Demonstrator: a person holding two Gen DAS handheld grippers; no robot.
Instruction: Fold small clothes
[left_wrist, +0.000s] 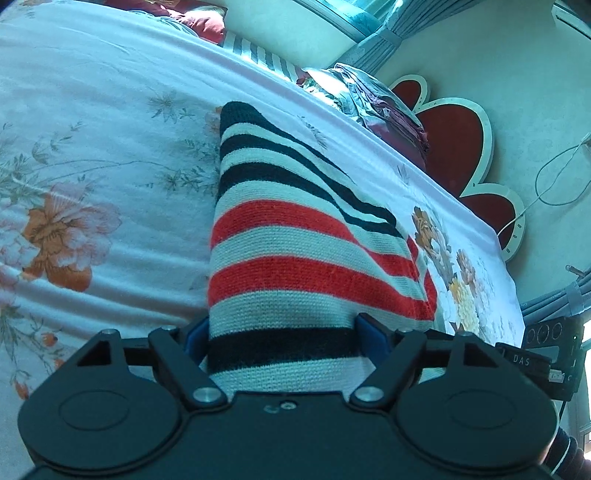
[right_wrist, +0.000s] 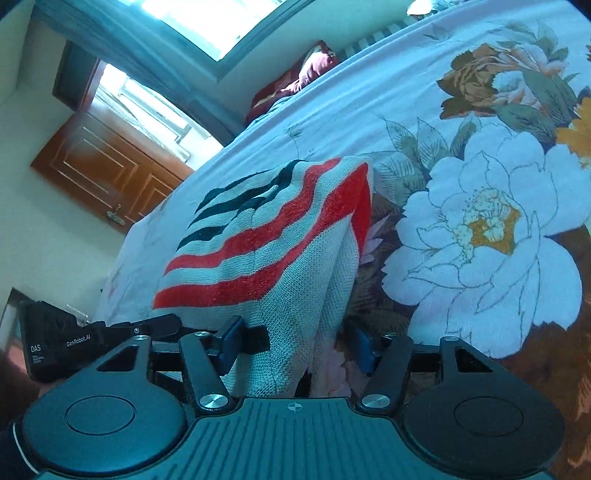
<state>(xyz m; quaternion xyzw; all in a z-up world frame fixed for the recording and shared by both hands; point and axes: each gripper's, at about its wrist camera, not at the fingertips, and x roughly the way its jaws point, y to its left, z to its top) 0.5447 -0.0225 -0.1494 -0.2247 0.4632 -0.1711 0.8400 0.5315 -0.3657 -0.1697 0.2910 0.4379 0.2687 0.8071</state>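
Note:
A small knitted garment with white, red and dark stripes (left_wrist: 291, 236) lies on the flowered bedsheet (left_wrist: 92, 155), its near edge lifted. My left gripper (left_wrist: 282, 341) has its blue fingers (left_wrist: 371, 338) on either side of the garment's near end, which fills the gap between them. In the right wrist view the same garment (right_wrist: 280, 236) hangs folded between my right gripper's (right_wrist: 295, 349) blue fingers (right_wrist: 231, 347); the jaws stand wide, and the cloth touches only the left one. The left gripper's body (right_wrist: 62, 347) shows at the left.
The bed's far edge runs along a red heart-shaped headboard (left_wrist: 454, 147). A pile of folded cloth (left_wrist: 373, 103) and a dark red pillow (right_wrist: 295, 81) lie at the bed's far side. A wooden door (right_wrist: 99, 170) and white cables (left_wrist: 554, 181) are beyond.

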